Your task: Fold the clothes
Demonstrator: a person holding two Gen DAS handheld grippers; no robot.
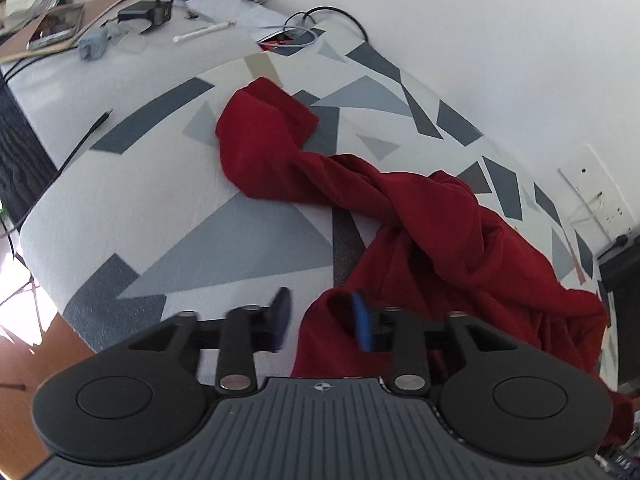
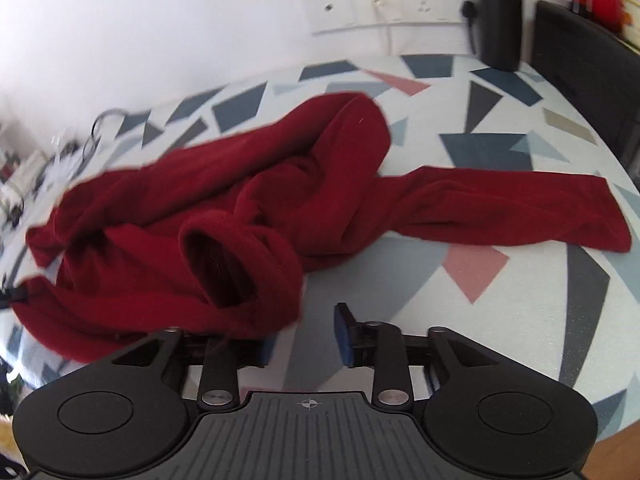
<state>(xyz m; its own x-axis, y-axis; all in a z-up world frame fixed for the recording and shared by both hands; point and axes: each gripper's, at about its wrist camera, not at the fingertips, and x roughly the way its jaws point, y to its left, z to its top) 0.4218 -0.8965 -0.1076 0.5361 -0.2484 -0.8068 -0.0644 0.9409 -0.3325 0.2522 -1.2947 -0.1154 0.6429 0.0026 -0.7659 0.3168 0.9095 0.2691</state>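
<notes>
A dark red long-sleeved garment [image 1: 440, 232] lies crumpled on the table's patterned cloth [image 1: 120, 200]. In the left wrist view one sleeve [image 1: 264, 128] reaches toward the far left. My left gripper [image 1: 320, 320] is open at the garment's near edge; a fold of red fabric sits between the jaws beside the blue right pad [image 1: 362, 320], and nothing pinches it. In the right wrist view the garment [image 2: 200, 208] is heaped on the left, with a sleeve [image 2: 520, 208] stretched to the right. My right gripper [image 2: 302, 340] is open, red fabric draped over its left finger and bare cloth in the gap.
The table's far end holds cables [image 1: 296, 36], a charger [image 1: 148, 14], a phone [image 1: 56, 26] and a pen [image 1: 204, 32]. A white wall with a socket plate [image 2: 384, 4] runs behind. A black object [image 2: 498, 12] stands at the back right. Wooden floor [image 1: 24, 360] shows past the near edge.
</notes>
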